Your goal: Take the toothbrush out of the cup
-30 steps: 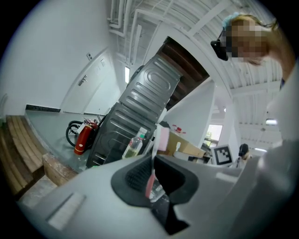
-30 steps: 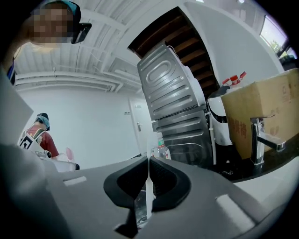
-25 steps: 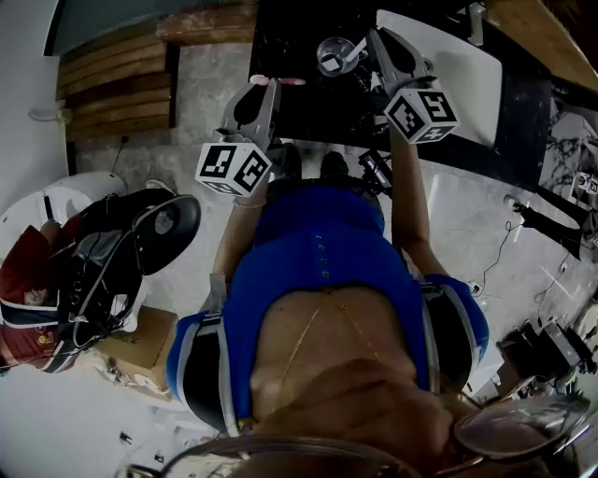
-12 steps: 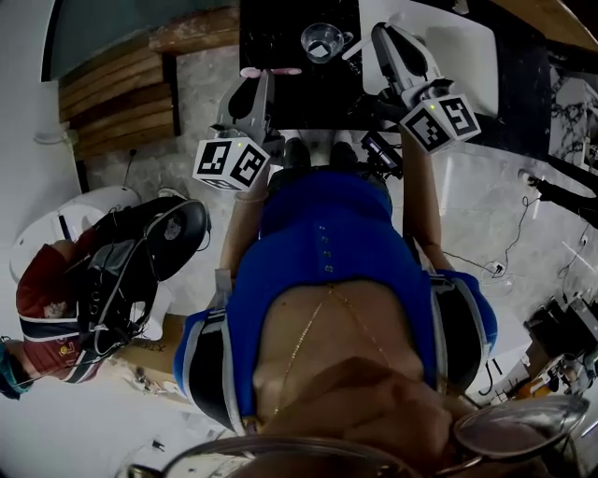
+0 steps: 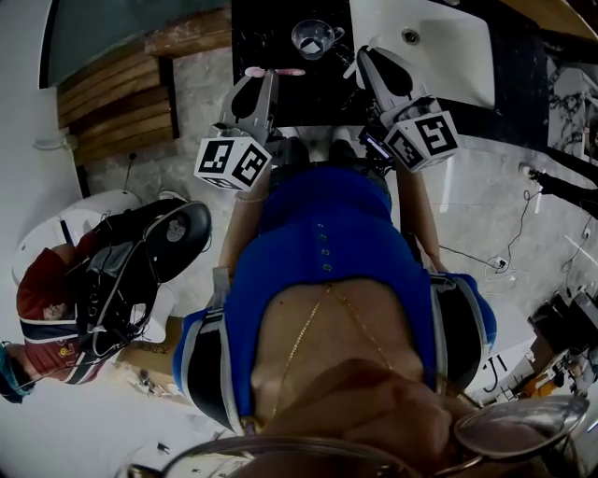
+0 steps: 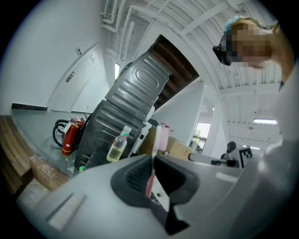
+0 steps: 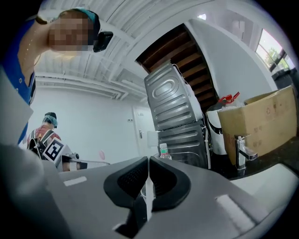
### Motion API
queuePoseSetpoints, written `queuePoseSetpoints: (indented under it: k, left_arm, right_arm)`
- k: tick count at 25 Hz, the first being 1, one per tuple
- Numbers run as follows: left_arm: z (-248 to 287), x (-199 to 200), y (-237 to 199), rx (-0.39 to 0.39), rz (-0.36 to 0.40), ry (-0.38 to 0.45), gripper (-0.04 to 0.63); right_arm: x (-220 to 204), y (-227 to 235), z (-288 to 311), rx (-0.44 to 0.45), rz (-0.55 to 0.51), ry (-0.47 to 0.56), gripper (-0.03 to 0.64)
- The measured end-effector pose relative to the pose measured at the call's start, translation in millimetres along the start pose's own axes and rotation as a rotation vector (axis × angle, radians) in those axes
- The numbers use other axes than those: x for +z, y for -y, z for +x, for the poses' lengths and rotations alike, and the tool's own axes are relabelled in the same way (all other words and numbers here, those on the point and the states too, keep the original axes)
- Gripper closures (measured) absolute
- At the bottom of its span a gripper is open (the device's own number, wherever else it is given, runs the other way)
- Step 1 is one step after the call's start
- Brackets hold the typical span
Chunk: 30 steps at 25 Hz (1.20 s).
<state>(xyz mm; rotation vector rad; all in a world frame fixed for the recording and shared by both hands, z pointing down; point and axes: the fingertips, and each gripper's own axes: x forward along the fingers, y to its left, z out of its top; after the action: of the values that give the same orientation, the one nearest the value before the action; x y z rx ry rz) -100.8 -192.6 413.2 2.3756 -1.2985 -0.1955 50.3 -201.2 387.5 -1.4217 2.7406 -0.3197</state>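
Pink toothbrush (image 5: 274, 72) clamped crosswise in the jaws of my left gripper (image 5: 266, 77), near clear glass cup (image 5: 313, 37) on black desk (image 5: 266, 28); right gripper (image 5: 361, 56) has jaws closed, empty.

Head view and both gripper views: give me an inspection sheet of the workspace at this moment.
Surface: black countertop beside a white sink.
Job's things: pink toothbrush is out of the glass cup, which stands on the countertop.
Clutter: plastic bottle in the background.
Grippers: left gripper shut on the toothbrush; right gripper has its jaws together.
Cables: one cable on the floor at right.
Surroundings: wooden steps, cardboard box, fire extinguisher.
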Motion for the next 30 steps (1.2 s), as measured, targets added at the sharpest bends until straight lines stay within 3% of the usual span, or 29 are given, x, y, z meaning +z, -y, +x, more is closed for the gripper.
queuePoseSetpoints:
  k: [20,30]
  left_arm:
    - [-1,-16,12,-0.016,-0.013,-0.049,0.575]
    - [-2,-19,13,-0.016,-0.02,-0.055,0.575]
  right_arm:
    - [-29,-11,2,-0.011,-0.048,-0.087,0.604]
    - [-31,-9,1,-0.009,0.01,-0.086,0.604]
